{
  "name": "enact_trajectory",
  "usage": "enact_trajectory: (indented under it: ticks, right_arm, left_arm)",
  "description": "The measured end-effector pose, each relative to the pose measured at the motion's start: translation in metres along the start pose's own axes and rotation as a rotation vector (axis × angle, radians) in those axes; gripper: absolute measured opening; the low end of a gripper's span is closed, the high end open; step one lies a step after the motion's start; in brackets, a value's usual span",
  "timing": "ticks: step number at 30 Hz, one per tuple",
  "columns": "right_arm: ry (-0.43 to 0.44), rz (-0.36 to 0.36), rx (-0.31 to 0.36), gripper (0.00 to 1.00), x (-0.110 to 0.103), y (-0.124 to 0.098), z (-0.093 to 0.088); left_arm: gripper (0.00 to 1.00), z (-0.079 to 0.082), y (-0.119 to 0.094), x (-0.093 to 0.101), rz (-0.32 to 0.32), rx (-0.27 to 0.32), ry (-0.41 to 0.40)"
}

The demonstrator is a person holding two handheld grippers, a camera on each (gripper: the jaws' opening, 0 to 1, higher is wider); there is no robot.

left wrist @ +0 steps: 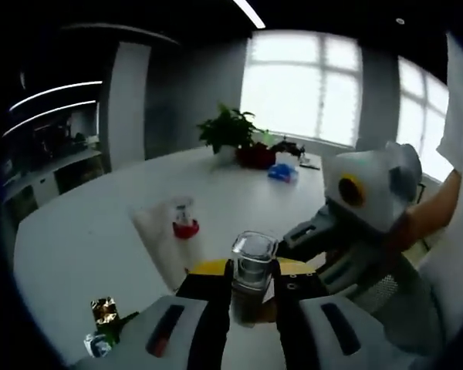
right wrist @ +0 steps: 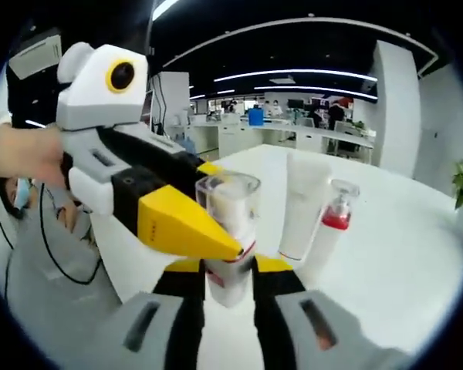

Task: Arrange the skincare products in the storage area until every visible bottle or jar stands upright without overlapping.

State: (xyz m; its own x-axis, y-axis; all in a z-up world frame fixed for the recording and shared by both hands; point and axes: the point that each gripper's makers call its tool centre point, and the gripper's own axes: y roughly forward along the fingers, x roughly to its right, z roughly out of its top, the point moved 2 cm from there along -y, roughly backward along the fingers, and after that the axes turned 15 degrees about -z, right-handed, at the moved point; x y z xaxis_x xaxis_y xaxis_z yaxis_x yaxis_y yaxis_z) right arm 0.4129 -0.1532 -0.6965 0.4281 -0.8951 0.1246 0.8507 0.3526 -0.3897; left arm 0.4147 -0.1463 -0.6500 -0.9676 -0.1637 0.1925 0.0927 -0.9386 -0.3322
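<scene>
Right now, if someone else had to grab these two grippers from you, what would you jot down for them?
Left gripper: shut on the clear-capped bottle, held above the white table.
Right gripper: also closed around that bottle, low on its body.
Standing upright on the table: white tube and red-collared pump bottle, close together.
Done: those two stand.
Left: set the held bottle down upright beside them, not overlapping.
</scene>
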Motion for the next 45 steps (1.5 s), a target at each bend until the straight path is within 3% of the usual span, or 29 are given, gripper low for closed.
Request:
enact_trajectory:
  ticks: [15, 27, 36, 45]
  right_arm:
    - [-0.06, -0.033, -0.107, 0.23, 0.025, 0.039, -0.048]
    - [-0.083, -0.05, -0.145, 0.23, 0.03, 0.048, -0.064]
    - [-0.066, -0.065, -0.126, 0.23, 0.035, 0.051, -0.062]
    - [-0.029, -0.066, -0.15, 0.23, 0.039, 0.053, -0.064]
  left_arm:
    - [0.18, -0.038, 0.041, -0.033, -0.032, -0.087, -0.003]
    - [0.18, -0.05, 0.053, -0.04, -0.047, -0.107, -0.013]
    - [0.18, -0.048, 0.055, -0.046, -0.045, -0.094, -0.02]
    - [0.2, -0.05, 0.057, -0.049, -0.05, -0.103, -0.036]
